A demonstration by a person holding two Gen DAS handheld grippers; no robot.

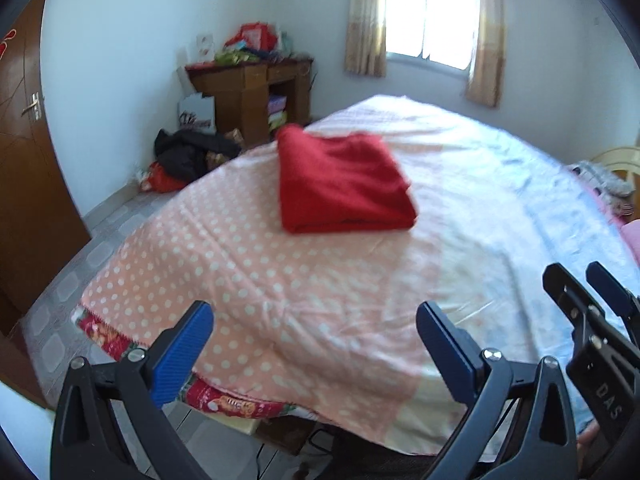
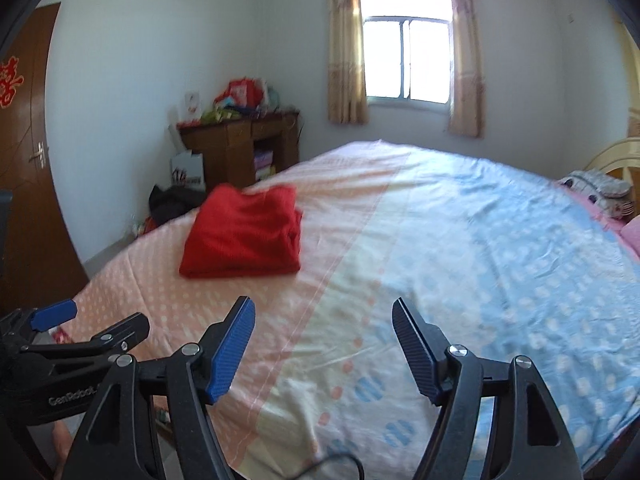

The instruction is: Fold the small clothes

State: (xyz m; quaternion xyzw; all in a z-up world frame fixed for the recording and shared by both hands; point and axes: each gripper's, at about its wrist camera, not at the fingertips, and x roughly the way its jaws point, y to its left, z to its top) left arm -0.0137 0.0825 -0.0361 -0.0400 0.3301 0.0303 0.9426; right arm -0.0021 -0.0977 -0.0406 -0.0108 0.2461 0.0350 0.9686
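Observation:
A red garment lies folded into a thick rectangle on the pink polka-dot part of the bed cover. It shows again in the right wrist view as the red garment, left of centre. My left gripper hangs above the bed's near edge, well short of the garment, jaws wide apart and empty. My right gripper is also open with nothing between its blue pads, over the pink-to-blue seam of the cover. Each gripper appears at the edge of the other's view: right gripper, left gripper.
A brown cabinet piled with clutter stands against the far wall, with dark clothes heaped on the floor beside it. A wooden door is at left, a curtained window beyond the bed, and pillows at far right.

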